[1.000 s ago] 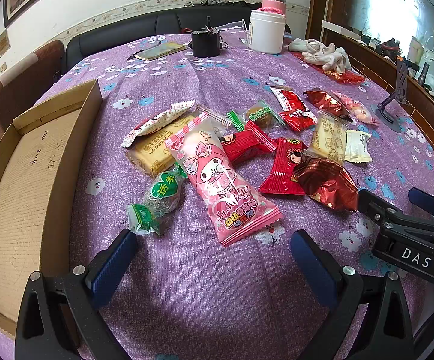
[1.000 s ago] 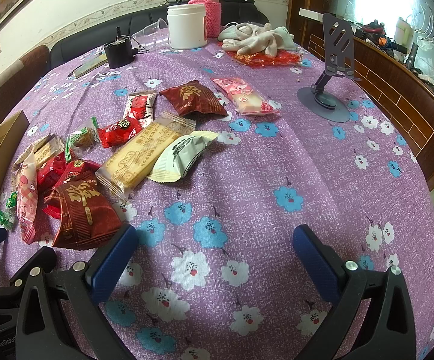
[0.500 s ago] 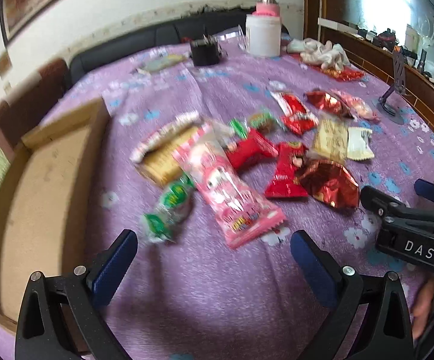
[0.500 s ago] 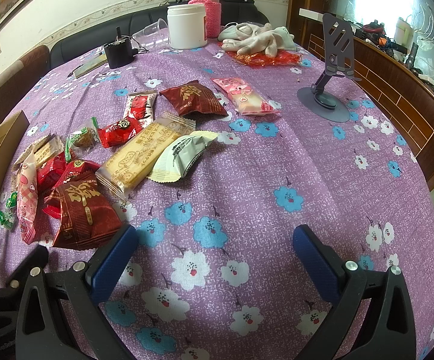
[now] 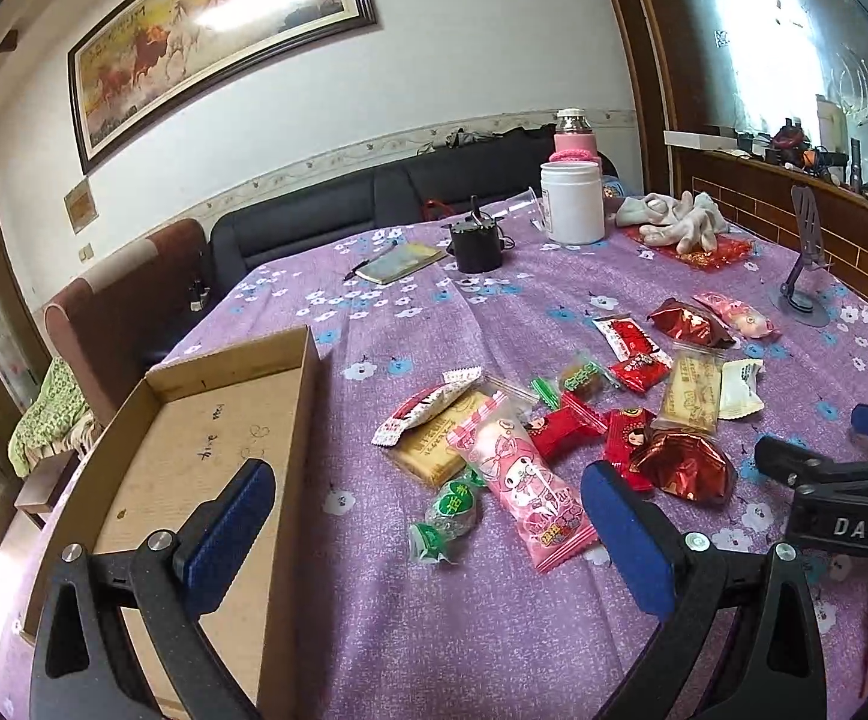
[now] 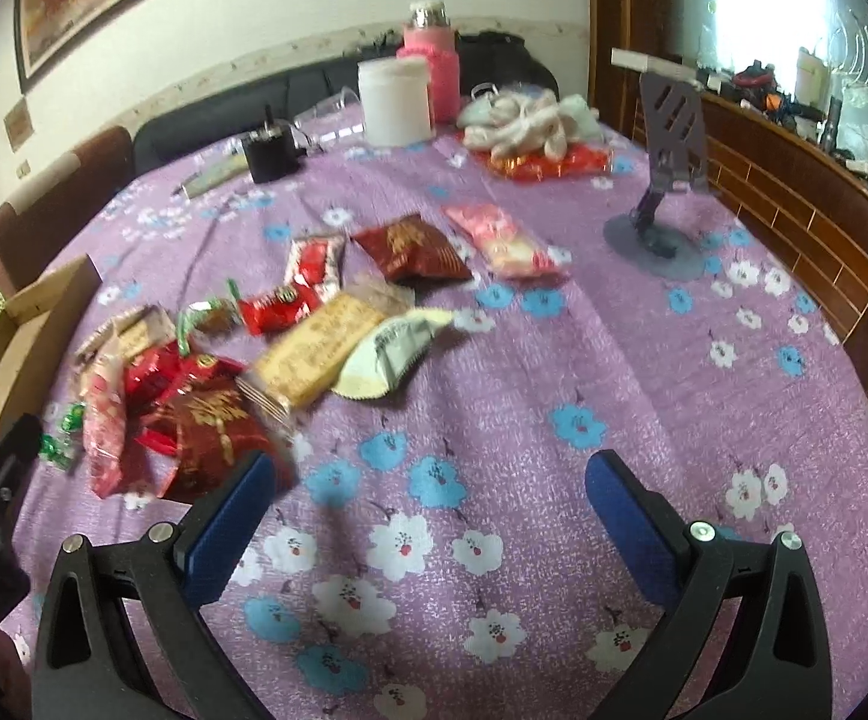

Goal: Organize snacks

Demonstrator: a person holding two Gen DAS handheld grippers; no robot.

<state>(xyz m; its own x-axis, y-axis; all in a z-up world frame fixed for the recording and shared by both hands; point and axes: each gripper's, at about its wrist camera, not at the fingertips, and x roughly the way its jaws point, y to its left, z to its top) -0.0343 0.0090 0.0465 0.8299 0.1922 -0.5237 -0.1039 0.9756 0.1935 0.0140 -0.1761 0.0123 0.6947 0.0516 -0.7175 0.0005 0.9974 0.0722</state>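
Several wrapped snacks lie in a loose pile on the purple flowered tablecloth (image 5: pixel 434 630): a long pink cartoon packet (image 5: pixel 520 483), a green candy (image 5: pixel 448 513), a tan biscuit pack (image 5: pixel 436 441), red packets (image 5: pixel 565 432) and a shiny dark red bag (image 5: pixel 688 468). An open cardboard box (image 5: pixel 194 468) lies to their left. My left gripper (image 5: pixel 428 531) is open and empty, above the near edge of the pile. My right gripper (image 6: pixel 428 516) is open and empty over bare cloth, right of the dark red bag (image 6: pixel 212 444). It also shows in the left wrist view (image 5: pixel 817 456).
At the far side stand a white jar (image 5: pixel 571 201), a pink bottle (image 5: pixel 576 135), a black cup (image 5: pixel 477 243), a notebook (image 5: pixel 401 261) and white gloves (image 5: pixel 676 222). A grey phone stand (image 6: pixel 670 180) is at right. Chairs and a sofa ring the table.
Both grippers have lifted and tilted upward, so the wall and painting now show. The left gripper has drawn back a little from the snacks. Nothing was grasped.
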